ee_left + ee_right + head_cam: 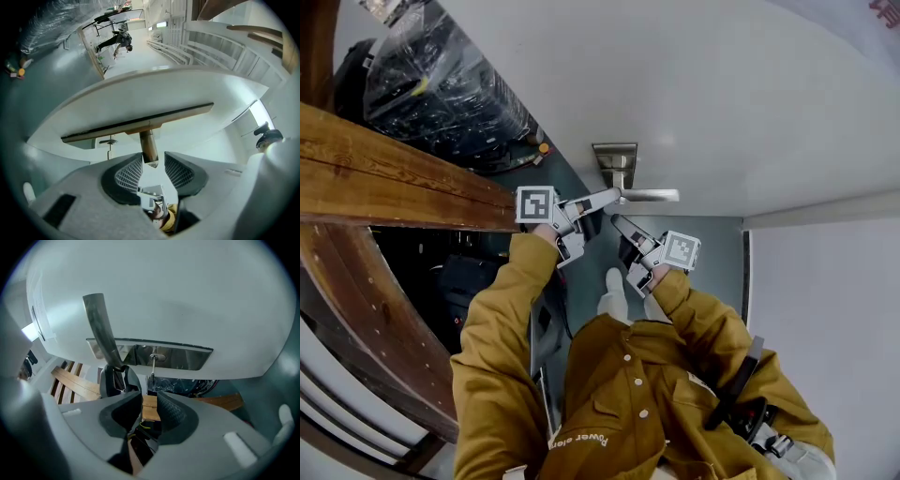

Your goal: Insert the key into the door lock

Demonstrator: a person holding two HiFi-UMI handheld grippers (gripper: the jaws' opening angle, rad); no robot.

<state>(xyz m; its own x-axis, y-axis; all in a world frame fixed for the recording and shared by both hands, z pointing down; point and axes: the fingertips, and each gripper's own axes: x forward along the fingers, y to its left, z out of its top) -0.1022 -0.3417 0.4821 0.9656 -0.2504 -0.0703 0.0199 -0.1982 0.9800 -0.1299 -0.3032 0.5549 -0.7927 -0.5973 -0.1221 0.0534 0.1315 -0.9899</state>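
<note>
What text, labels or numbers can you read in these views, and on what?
"Power ele…" on the hem of the mustard jacket; the rest is lost in a fold.
Red mark at the head view's top right corner: cut off, unreadable.
Marker cubes: square codes only, no words.

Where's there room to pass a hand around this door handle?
Free: bare door past the lever tip; grey floor beside the right wall. Crowded: by the lever, where left gripper and right gripper sit close, and the wooden rail side.
</note>
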